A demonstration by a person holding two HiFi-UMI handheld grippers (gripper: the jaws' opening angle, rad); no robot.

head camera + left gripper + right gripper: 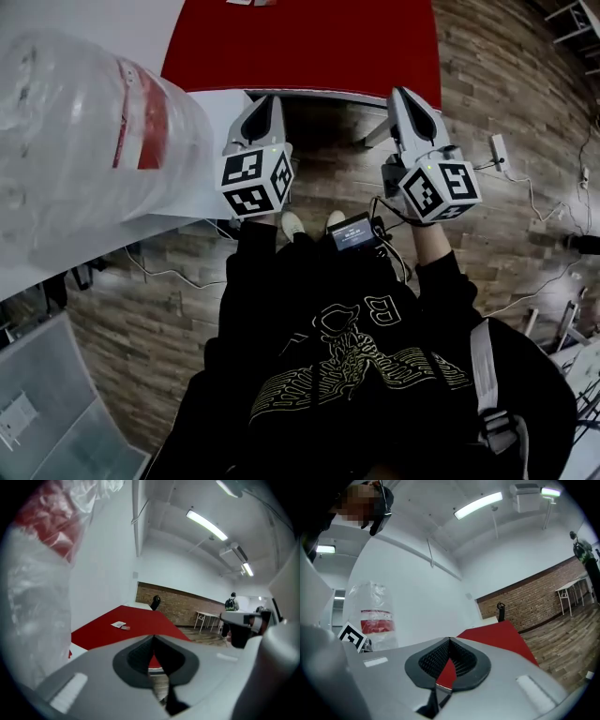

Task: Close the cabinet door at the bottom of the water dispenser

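Black sweatshirt [347,375] with a pale line drawing fills the bottom of the head view, and a small black device with a lit screen [352,232] hangs at the person's waist. Above it both tools are held up side by side, well apart.

The left gripper [265,98] has its fingers [140,656] pressed together at the tips, with nothing between them. The right gripper [403,92] is clenched the same way. In the right gripper view only a sliver of red shows through the slot below its meeting fingers [461,660].

Left of the left fingers stands the water dispenser [211,159], of which only the white top shows. On it sits a big water bottle [84,141] wrapped in clear plastic, with a red label band [141,117]. In the right gripper view the bottle stands upright, its long axis vertical. The cabinet door lies somewhere below that white top, out of sight in all three views, so I cannot tell which way it faces or how far it stands open.

Ahead of both sets of fingers is a red tabletop [309,42] with a white edge and a few papers [119,625] lying on it. Under the grippers runs a wood-plank floor [506,112], with a power strip [499,148] and loose cables to the right of the right fingers. A brick wall [178,604] closes the far end of the room.
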